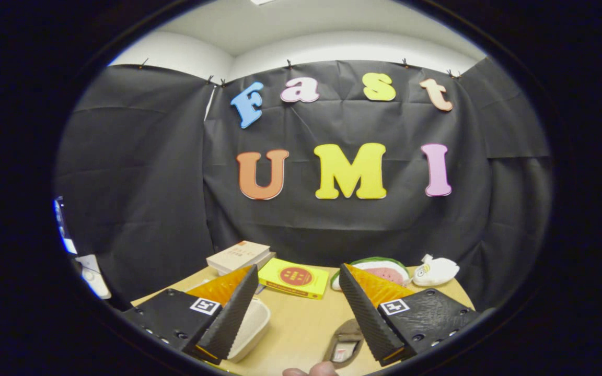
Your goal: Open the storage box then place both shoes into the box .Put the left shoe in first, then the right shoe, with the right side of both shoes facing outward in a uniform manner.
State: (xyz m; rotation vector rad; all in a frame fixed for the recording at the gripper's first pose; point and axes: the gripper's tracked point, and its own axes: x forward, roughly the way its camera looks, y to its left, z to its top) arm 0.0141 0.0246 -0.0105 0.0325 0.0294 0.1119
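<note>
Shoe (346, 342) lies lengthwise between the fingers of the wide-open, empty claw (297, 308)

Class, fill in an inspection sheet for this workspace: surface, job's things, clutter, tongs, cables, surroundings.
Surface: light wooden table, bare between the fingers.
Job's things: shoe just ahead of the right finger, insole showing; pale storage box beside the left finger, whether lidded cannot be told.
Clutter: books, yellow booklet, watermelon-slice toy and white plush toy along the far edge.
Tongs: tongs open, holding nothing; fingertips apart above the table.
Cables: nothing seen.
Surroundings: black cloth wall; a fingertip at the near edge.
</note>
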